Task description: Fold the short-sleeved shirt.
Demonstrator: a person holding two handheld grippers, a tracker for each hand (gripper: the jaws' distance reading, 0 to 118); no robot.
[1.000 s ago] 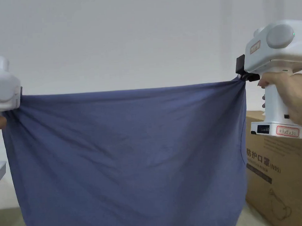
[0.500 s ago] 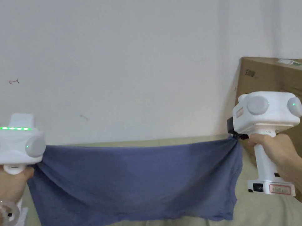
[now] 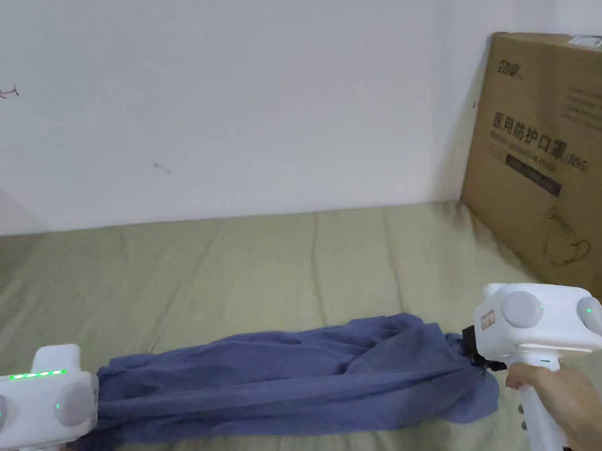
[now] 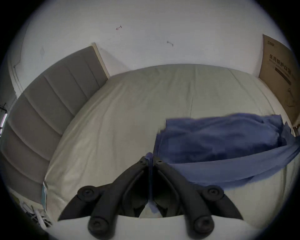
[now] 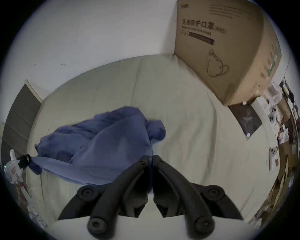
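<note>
At the far left a grey padded headboard (image 4: 53, 104) stands well off to the left of the left gripper (image 4: 150, 160), behind the near corner of the bed (image 3: 245, 269) with its pale green sheet. The left gripper itself is clenched on a corner of the blue short-sleeved shirt (image 3: 288, 385): in the left gripper view its two black jaws meet with a thin strip of blue cloth pinched between them and poking out past the tips. In the head view this gripper's white body sits low at the left edge, with the shirt's end gathered just beside it on its right.

From there the shirt stretches rightward as a long, rumpled band lying on the sheet between the two grippers, bunched into folds along its far side and drawn fairly taut along the near edge.

The right gripper (image 5: 151, 158) is likewise closed on the shirt's other end, cloth caught between its jaws and the bulk of the fabric spreading away to its left. A hand (image 3: 566, 392) grips its white handle from below. Beyond and to the right of this gripper a large cardboard box (image 3: 549, 156) leans on the bed against the white wall (image 3: 238, 95). Further right, past the bed's edge, lies a blurred clutter of small items that cannot be made out.
</note>
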